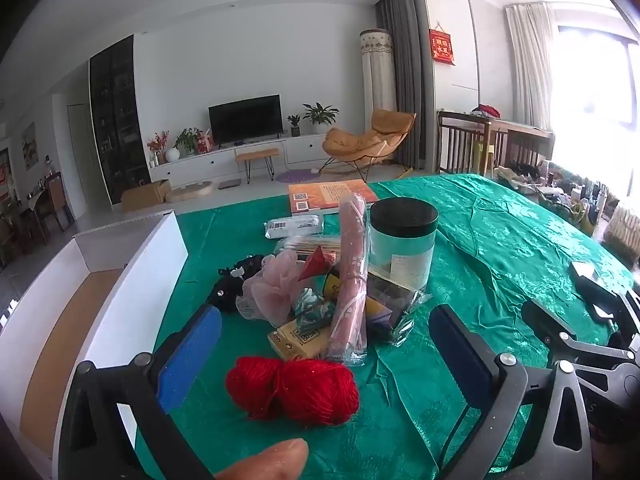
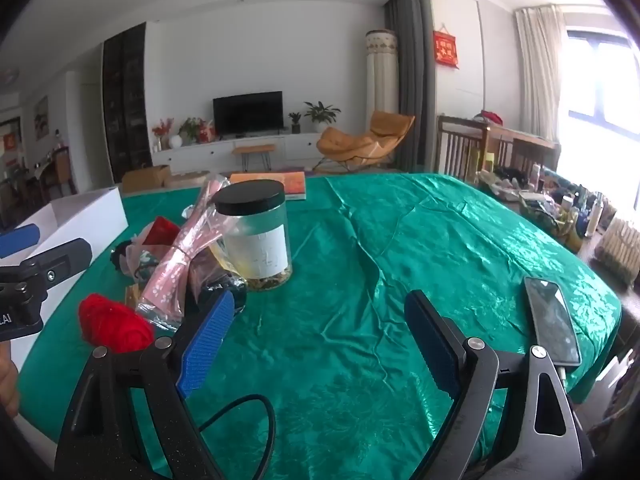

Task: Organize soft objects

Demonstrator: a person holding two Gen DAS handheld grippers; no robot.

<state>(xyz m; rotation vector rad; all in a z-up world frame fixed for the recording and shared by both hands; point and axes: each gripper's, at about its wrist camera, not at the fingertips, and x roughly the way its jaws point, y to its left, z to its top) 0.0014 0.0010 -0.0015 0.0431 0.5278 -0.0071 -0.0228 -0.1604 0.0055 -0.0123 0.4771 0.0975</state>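
Yarn [image 1: 292,390], red, lay on green cloth [image 1: 500,248] at near edge of a small pile. Behind it: pink mesh puff [image 1: 269,288], pink wrapped roll [image 1: 352,272], black-lidded jar [image 1: 402,244]. Left of pile, white box [image 1: 132,264]. Left tongs [image 1: 324,364] gaped wide around yarn, gripping nothing. Right tongs [image 2: 320,340] likewise wide, empty, over bare cloth, with phone [image 2: 552,320] near right edge.

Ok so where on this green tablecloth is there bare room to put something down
Bare cloth lies between the black-lidded jar and the phone, and on past the jar toward the far edge. The white box looks empty too. It is crowded from the red yarn up to the jar.
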